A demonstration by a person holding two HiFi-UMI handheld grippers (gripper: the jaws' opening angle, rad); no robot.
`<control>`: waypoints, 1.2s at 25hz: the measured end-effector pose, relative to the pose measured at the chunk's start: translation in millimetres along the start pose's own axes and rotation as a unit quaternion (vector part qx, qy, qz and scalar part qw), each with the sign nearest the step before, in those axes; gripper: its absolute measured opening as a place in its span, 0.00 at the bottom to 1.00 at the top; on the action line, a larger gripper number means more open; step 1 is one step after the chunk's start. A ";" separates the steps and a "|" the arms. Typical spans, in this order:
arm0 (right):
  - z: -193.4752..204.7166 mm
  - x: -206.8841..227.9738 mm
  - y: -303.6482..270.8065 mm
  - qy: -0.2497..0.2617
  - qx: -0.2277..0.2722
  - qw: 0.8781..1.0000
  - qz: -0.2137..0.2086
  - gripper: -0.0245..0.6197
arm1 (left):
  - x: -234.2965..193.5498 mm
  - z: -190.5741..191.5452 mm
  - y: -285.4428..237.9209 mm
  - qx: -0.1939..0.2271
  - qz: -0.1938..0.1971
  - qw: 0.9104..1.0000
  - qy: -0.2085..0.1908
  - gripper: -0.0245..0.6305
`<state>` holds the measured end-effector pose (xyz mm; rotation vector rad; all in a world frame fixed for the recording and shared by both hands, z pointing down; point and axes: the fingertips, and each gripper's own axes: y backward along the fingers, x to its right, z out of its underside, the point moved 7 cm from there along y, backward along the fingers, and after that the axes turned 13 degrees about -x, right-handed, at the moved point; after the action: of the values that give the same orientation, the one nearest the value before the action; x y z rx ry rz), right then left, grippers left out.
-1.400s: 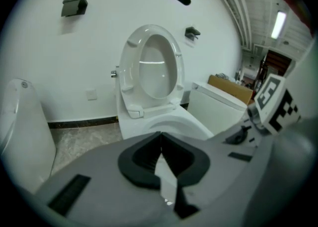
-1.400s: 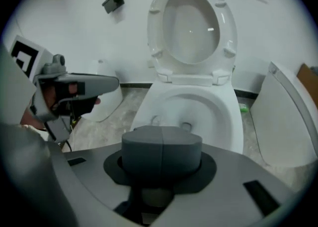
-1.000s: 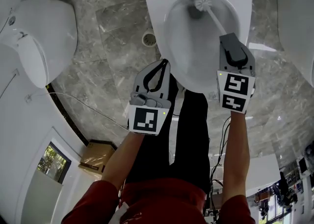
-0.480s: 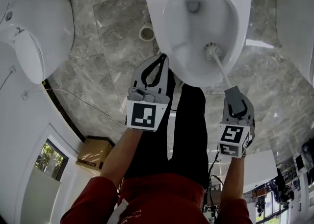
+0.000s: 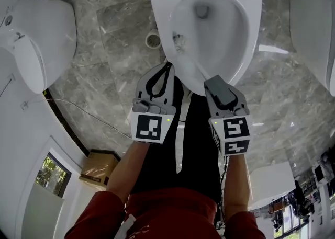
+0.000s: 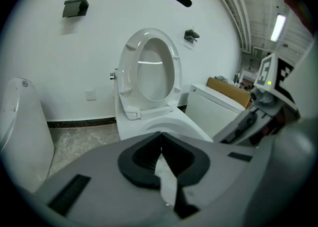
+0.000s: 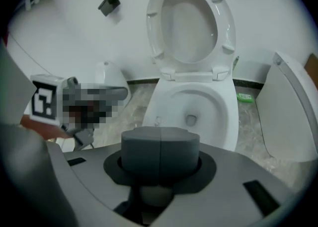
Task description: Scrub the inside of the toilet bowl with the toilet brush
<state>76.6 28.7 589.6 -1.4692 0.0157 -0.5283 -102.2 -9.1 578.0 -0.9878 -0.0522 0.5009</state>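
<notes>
Right gripper [image 5: 212,82] jaws clamped on toilet brush [image 5: 179,40] handle, brush head against toilet bowl [image 5: 230,34] inner wall, left gripper [image 5: 168,68] jaws together, empty

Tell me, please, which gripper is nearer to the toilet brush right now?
Right. The right gripper is shut on the handle of the toilet brush, just before the near rim of the toilet bowl. The left gripper, shut and empty, hangs beside it to the left, not touching the brush.

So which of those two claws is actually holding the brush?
The right claw, shut on the handle of the toilet brush, whose bristles are inside the toilet bowl. The left claw is shut with nothing in it.
</notes>
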 end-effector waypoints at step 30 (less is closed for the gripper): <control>-82.7 91.5 -163.0 0.000 -0.050 0.982 0.180 0.26 | -10.2 5.9 5.9 -0.005 0.008 1.000 -0.003 0.04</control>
<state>77.1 -82.2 761.3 -1.5208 0.3069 -0.2340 -115.1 -6.2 578.4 -0.9968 -0.0527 0.5186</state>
